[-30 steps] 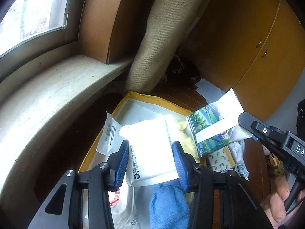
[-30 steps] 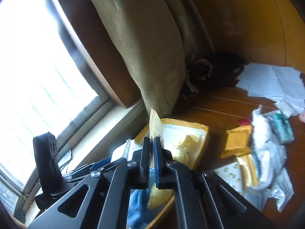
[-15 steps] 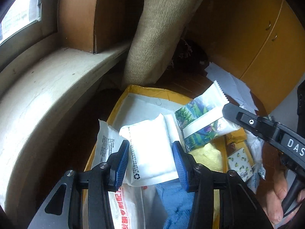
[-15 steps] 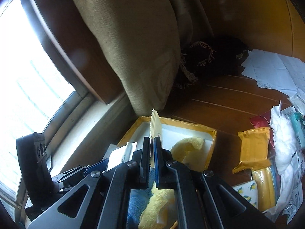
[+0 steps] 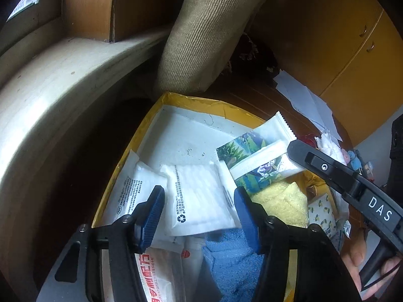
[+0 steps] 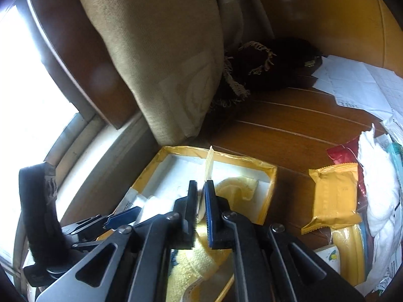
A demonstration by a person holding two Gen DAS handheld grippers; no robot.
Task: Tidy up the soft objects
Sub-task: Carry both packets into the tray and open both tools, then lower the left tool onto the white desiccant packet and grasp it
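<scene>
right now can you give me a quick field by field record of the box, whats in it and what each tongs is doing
box: yellow cardboard box, open top, by a cushion
contents: white pouch, blue towel, yellow towel
left tongs: jaws opening, white pouch between them, pads clear of it
right tongs: jaws opening, leaf-print packet still between them, over the box
outside box: yellow snack packet on the wood

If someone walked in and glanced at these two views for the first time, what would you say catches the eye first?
Probably the yellow-rimmed box below the hanging beige curtain, crammed with soft things: a white packet between the opening jaws of the left gripper, plus yellow and blue towels. Next, the leaf-printed wrapper over the box's right side, still between the right gripper's opening jaws. Loose snack packets clutter the wooden floor to the right.
</scene>
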